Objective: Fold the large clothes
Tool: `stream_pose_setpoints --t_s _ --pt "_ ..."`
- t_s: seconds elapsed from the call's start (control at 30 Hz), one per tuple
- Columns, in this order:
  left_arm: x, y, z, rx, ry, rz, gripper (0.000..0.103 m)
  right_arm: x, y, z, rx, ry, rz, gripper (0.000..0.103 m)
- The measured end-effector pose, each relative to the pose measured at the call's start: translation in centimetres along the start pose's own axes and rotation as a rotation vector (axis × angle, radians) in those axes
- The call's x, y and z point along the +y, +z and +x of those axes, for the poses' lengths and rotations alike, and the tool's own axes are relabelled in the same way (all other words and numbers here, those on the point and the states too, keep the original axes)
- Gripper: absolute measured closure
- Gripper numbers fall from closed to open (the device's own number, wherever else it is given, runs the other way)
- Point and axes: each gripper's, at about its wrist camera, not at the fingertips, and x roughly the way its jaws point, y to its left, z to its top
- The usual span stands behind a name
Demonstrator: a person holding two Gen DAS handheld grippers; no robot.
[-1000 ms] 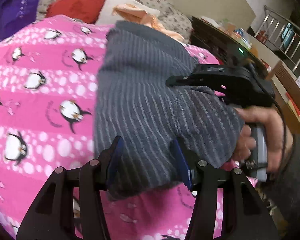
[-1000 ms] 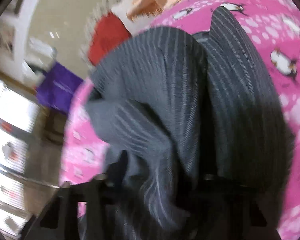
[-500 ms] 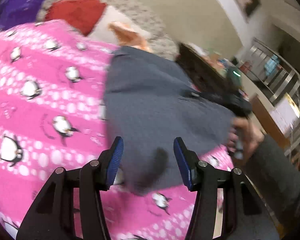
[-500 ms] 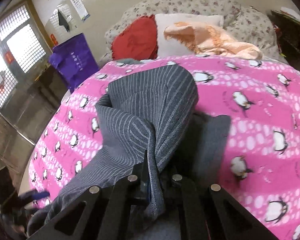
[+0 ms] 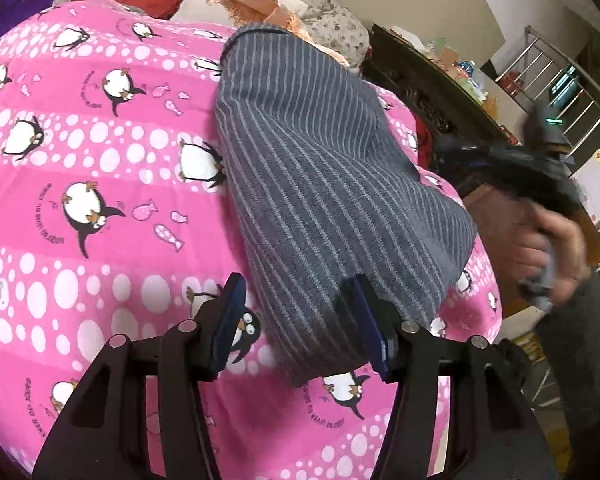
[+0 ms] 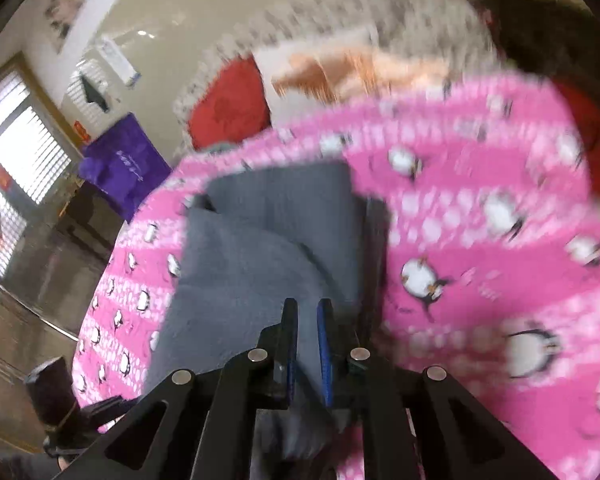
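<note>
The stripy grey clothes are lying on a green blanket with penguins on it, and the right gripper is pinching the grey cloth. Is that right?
Not quite. The blanket is pink, not green, as the left wrist view shows clearly. The rest holds: it has penguins on it, the striped grey garment lies on it, and the right gripper is closed on the grey cloth.
</note>
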Motion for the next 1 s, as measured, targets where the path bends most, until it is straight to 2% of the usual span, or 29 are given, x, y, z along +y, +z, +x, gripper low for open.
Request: stream_pose_setpoints --t_s 0.1,0.13,0.2,0.27,0.37,0.43,0.47,0.53,0.6,0.67,0.8,0.87,1.0 --pt "0.2 -0.4 -0.5 -0.006 0.026 -0.010 0.047 4.1 -1.5 -2.0 0.011 0.046 -0.083 0.095" --pt "0.2 -0.4 -0.9 -0.008 0.036 -0.017 0.047 6.3 -2.8 -2.0 0.026 0.016 -0.153 0.095" --pt "0.0 -0.3 -1.8 -0.030 0.054 -0.028 0.047 7.8 -4.9 -1.2 0.029 -0.027 -0.185 0.095" --pt "-0.9 0.0 -2.8 -0.060 0.047 -0.005 0.047 7.0 -7.0 0.3 0.060 -0.029 -0.148 0.095" --pt "-3.1 0.6 -3.7 -0.099 0.028 0.059 0.047 5.0 -11.6 4.3 0.143 -0.019 -0.021 0.094" --pt "-4.6 1.0 -3.5 -0.102 0.027 0.099 0.047 4.3 -14.3 5.6 0.144 0.036 0.056 0.095" --pt "-5.5 1.2 -2.9 -0.104 0.037 0.130 0.047 4.2 -15.4 5.5 0.116 0.049 0.080 0.095" --pt "-6.4 1.7 -1.6 -0.101 0.052 0.162 0.047 3.5 -16.3 4.9 0.062 0.075 0.147 0.095" --pt "-7.0 1.7 0.1 -0.094 0.083 0.204 0.047 2.8 -16.5 4.8 0.053 0.110 0.203 0.096" --pt "-6.7 0.8 2.6 -0.069 0.218 0.282 0.048 2.7 -16.6 4.7 0.049 0.112 0.188 0.096" --pt "-3.2 -2.7 3.9 -0.074 0.344 0.295 0.048 3.0 -16.9 4.8 0.046 0.082 0.142 0.102" --pt "-2.1 -3.7 3.9 -0.081 0.311 0.289 0.048 3.1 -17.3 4.7 0.033 0.074 0.136 0.102" --pt "-2.1 -3.2 4.0 -0.074 0.304 0.287 0.047 3.7 -17.6 4.7 0.032 0.053 0.155 0.102"
